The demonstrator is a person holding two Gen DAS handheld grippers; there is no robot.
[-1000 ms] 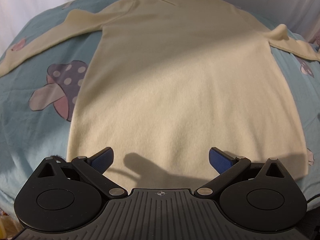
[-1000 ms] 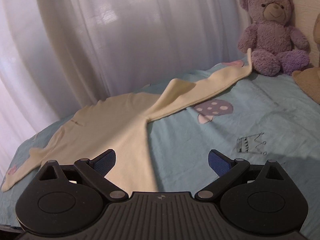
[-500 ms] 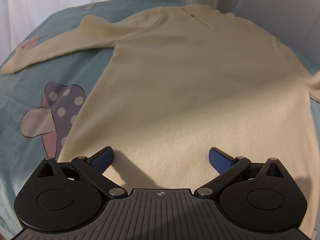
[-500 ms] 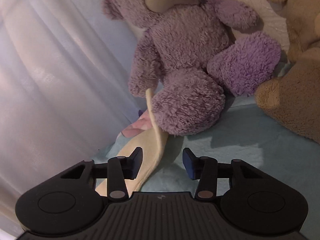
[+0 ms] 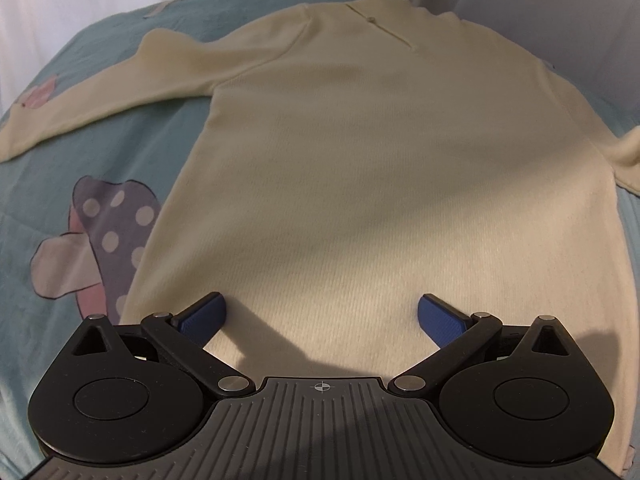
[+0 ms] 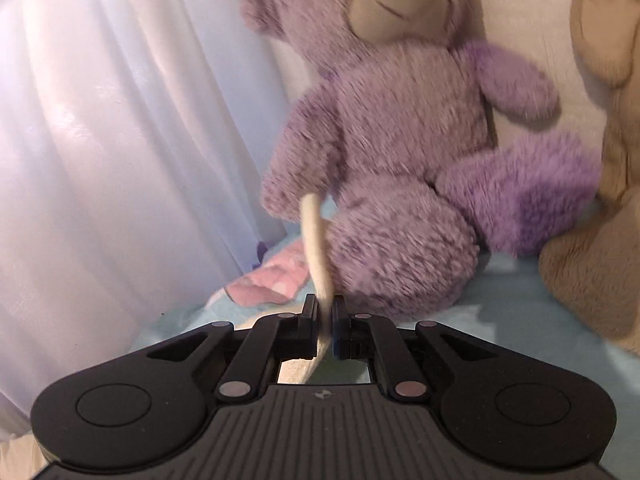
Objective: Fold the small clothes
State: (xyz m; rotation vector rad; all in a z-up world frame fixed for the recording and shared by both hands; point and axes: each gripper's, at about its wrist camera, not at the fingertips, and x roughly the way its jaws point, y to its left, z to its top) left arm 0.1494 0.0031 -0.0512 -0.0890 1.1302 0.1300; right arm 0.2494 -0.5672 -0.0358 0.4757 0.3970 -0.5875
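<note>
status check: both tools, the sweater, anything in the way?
Right tool closing on the cream sleeve end. Left tool open above the cream knit sweater, which is flat on the blue bedsheet. Purple teddy bear right behind the sleeve.

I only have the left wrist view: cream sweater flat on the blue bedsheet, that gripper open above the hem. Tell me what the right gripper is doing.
Observer: The right gripper is closing its jaws on the cream knitted sleeve end; the fabric sits between the pads.
Operator: Report what is in front of it.
Observer: A fluffy purple teddy bear sits right behind the sleeve end, which stands up against the bear's leg.
Operator: Name anything else near the bear.
Observer: A tan plush toy leans beside it at the right edge, and a white curtain hangs on the left.
</note>
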